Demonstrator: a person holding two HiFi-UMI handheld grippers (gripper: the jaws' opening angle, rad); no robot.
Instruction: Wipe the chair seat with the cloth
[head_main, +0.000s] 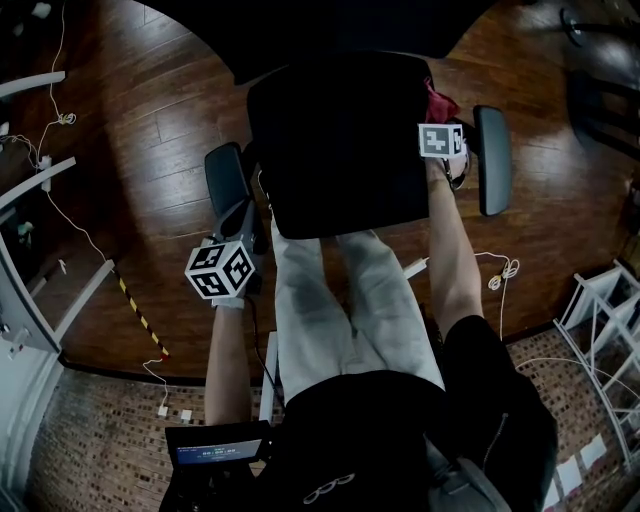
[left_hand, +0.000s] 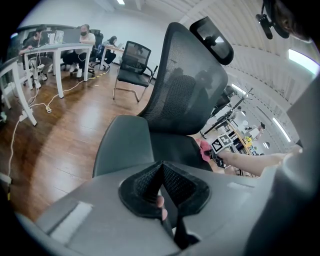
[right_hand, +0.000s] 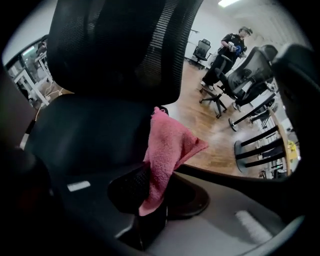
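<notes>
Closest to me, at about 7 o'clock in the head view, the left tool (left_hand: 161, 169) hangs beside my knee. Its jaws are pressed together on nothing, with the left armrest (left_hand: 125, 150) just past their tips, so I judge it is playing no part in the job right now. Ahead lies the chair seat (head_main: 340, 150), dark and bare across its middle. I can make out no streak or damp patch on it, so I cannot say how much has been wiped. Further out, at about 1 o'clock, the right tool (right_hand: 152, 189) is clamped on the pink cloth (right_hand: 170, 145), which sticks up from the jaws at the seat's far right corner, near the right armrest (head_main: 492, 160). Whether the cloth touches the seat there I cannot tell. My reading is that the cloth is in hand at one corner and most of the seat is left to cover. Beyond rises the mesh backrest (left_hand: 185, 85).
</notes>
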